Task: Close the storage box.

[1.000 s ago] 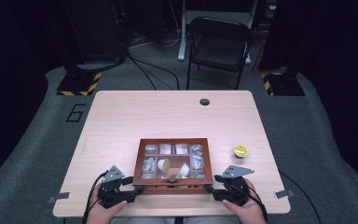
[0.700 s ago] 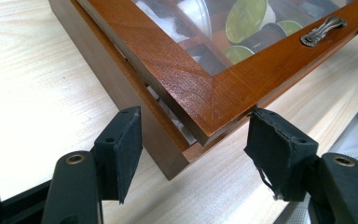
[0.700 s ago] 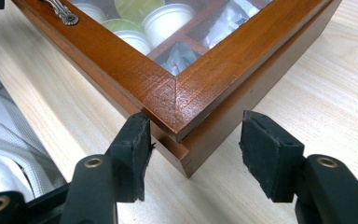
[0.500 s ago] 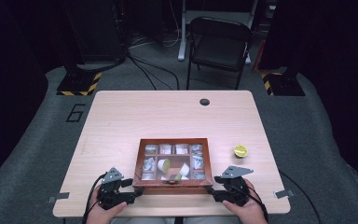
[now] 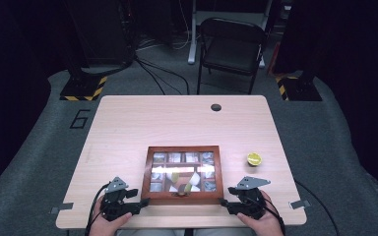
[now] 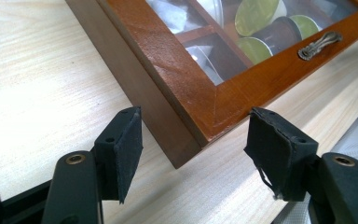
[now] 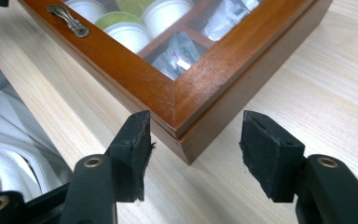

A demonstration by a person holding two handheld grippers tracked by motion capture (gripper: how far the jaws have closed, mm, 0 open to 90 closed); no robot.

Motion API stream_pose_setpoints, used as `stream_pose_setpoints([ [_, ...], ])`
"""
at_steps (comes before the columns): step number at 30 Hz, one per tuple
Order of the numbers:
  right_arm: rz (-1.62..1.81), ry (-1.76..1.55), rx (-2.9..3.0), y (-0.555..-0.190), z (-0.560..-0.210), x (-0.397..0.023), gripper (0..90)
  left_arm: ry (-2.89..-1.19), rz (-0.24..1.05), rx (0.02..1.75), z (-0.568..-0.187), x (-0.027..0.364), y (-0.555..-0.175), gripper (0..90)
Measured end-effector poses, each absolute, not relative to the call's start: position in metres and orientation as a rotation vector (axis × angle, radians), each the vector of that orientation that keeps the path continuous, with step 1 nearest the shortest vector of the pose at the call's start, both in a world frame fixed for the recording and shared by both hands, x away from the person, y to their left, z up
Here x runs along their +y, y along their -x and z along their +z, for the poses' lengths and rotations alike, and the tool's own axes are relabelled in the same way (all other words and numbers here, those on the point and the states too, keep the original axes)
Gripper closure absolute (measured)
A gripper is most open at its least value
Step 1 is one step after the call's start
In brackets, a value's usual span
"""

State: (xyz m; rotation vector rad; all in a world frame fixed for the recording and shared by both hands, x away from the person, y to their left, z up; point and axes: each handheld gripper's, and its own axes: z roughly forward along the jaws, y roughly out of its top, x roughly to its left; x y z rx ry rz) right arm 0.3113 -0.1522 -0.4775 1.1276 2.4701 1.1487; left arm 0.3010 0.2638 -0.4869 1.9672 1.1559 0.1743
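The wooden box (image 5: 183,174) with its glass lid shut sat near the table's (image 5: 128,128) front edge, its compartments holding capsules (image 6: 254,16) and packets. The left gripper (image 6: 193,156) stood at the box's near left corner and the right gripper (image 7: 193,149) at its near right corner, each with jaws parted and straddling that corner, pads clear of the wood. A lemon half (image 5: 254,159) lay well apart to the box's right.

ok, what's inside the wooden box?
Through the glass lid of the wooden box, compartments hold green-topped and white capsules and foil sachets. The wooden frame and glare hide parts of the compartments, so a full count isn't possible.
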Motion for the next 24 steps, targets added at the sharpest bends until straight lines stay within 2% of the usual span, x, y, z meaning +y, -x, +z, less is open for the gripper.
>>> stream_pose_setpoints([
  [24,1.261,-1.187,2.373,-0.316,-0.466,-0.165,40.8,-1.910,0.208,1.171,-0.478,0.272,-0.305,35.5],
])
